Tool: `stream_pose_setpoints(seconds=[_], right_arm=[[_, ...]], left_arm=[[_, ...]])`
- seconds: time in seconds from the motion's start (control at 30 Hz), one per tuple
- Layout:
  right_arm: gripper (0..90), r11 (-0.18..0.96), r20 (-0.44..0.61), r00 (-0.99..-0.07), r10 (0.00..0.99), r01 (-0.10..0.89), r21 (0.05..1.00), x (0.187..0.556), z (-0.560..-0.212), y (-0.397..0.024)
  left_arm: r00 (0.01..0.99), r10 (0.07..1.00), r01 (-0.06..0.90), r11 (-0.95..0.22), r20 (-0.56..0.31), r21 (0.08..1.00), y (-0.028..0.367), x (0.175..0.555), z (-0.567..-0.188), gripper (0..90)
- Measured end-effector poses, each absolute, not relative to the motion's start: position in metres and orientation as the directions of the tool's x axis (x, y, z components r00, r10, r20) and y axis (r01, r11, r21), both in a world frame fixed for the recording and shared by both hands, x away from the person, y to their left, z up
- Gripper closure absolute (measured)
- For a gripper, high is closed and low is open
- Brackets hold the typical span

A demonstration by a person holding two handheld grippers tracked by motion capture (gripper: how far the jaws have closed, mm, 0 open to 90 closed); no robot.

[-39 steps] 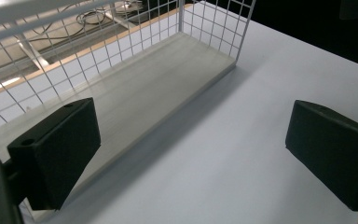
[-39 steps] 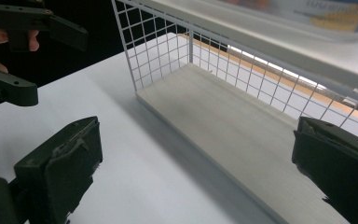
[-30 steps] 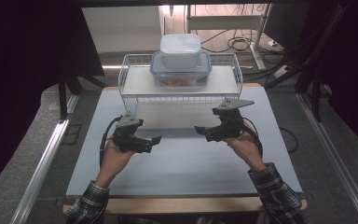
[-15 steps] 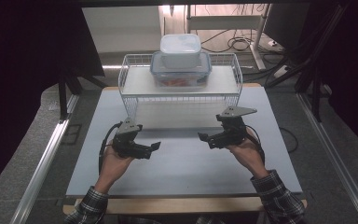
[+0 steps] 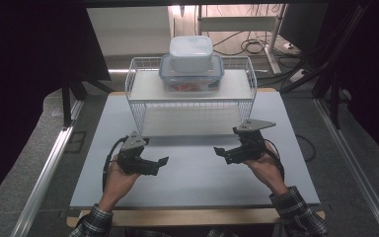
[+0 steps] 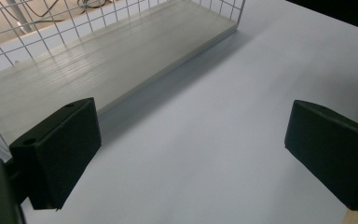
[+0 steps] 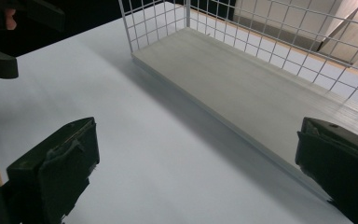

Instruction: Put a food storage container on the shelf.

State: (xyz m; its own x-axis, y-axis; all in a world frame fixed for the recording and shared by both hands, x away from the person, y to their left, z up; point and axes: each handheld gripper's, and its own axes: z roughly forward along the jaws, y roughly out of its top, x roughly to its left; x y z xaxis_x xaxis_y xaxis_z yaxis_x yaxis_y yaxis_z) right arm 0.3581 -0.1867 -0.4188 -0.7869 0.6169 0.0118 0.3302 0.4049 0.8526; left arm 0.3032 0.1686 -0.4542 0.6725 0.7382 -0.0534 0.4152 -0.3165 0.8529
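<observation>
White table (image 5: 192,177), wire rack (image 5: 192,106) beyond left gripper (image 5: 164,161), right gripper (image 5: 218,150)

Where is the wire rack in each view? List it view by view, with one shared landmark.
High view: wire rack at the top centre of the table, with boxes stacked on it.
Left gripper view: wire rack at upper left, running to the top edge.
Right gripper view: wire rack at upper right.
Shared landmark: the pale bottom board at the rack's base.
</observation>
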Motion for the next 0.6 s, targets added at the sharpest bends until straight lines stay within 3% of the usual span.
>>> stream_pose_setpoints(seconds=[0.6], right_arm=[[0.0, 0.406, 0.021, -0.774, 0.632, 0.354, 0.843, 0.349, -0.436, -0.200]], left_arm=[[0.666, 0.743, 0.433, -0.304, -0.074, 0.849, 0.175, 0.294, -0.471, 3.1]])
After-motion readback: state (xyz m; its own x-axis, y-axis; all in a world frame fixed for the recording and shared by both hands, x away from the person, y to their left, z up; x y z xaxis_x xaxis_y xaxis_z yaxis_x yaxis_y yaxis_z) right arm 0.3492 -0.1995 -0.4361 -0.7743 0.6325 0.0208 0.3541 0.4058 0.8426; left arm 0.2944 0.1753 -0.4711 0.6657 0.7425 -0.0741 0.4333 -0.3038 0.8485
